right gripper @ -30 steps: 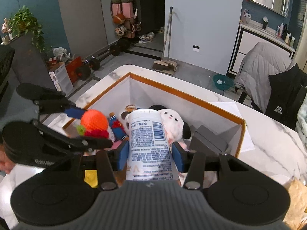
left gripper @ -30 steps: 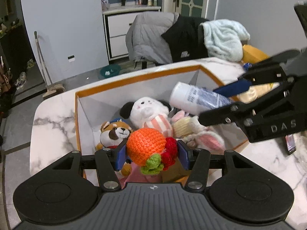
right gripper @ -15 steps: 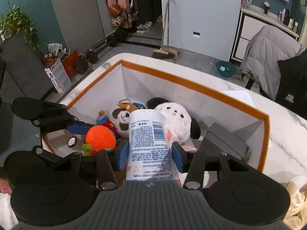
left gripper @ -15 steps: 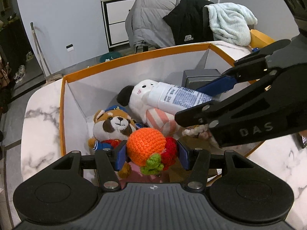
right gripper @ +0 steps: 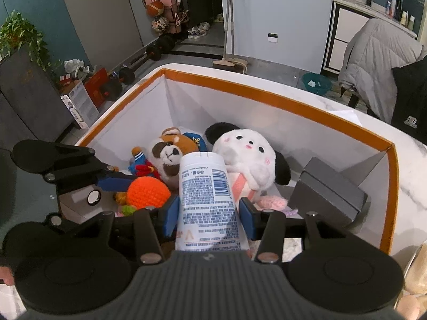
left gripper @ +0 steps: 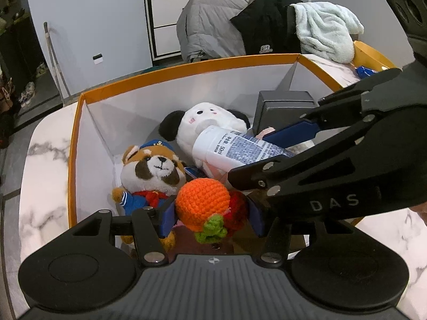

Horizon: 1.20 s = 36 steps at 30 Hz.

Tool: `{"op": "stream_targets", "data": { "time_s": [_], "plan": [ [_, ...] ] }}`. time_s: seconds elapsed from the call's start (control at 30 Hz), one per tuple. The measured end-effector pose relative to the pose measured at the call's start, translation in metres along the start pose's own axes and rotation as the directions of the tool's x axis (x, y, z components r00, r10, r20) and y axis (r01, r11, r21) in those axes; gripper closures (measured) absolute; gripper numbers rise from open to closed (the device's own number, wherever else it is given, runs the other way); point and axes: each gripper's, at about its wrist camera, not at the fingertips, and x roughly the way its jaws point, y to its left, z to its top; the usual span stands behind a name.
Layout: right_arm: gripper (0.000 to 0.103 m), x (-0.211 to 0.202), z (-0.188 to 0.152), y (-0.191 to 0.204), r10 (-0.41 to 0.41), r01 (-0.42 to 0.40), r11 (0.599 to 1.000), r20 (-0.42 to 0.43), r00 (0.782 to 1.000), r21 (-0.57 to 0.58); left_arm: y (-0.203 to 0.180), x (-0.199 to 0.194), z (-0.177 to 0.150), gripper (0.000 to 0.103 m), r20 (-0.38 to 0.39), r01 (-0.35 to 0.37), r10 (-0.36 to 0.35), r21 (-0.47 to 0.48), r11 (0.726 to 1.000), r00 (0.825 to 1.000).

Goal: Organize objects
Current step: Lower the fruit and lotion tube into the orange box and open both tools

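My left gripper (left gripper: 212, 214) is shut on an orange crochet toy (left gripper: 202, 204) with green and red parts, low inside the orange-rimmed white box (left gripper: 186, 70). The toy also shows in the right wrist view (right gripper: 148, 193). My right gripper (right gripper: 208, 213) is shut on a white tube with blue print (right gripper: 206, 197), held over the box (right gripper: 267, 98); the tube shows in the left wrist view (left gripper: 234, 153) too. In the box lie a red panda plush (left gripper: 152, 170), a white panda plush (left gripper: 210, 121) and a grey case (left gripper: 283, 109).
The box sits on a white marble table (left gripper: 42, 160). A chair draped with grey and black jackets (left gripper: 226, 24) and a pale blue towel (left gripper: 325, 30) stands behind. A broom (right gripper: 230, 26) leans on the wall. A pink knitted item (right gripper: 272, 202) lies in the box.
Both grippers have moved forward and down into the box with their objects. The box and plush toys now look closer and larger.
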Motion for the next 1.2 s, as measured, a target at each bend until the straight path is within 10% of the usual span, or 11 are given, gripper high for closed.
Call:
{"op": "stream_targets", "data": {
  "time_s": [1.2],
  "plan": [
    [0.053,-0.065,-0.029,0.017,-0.017,0.021,0.999,0.094,0.995,-0.041,0.020,-0.091,-0.035,0.023,0.141,0.022,-0.011,-0.078,0.997,0.990]
  ]
}}
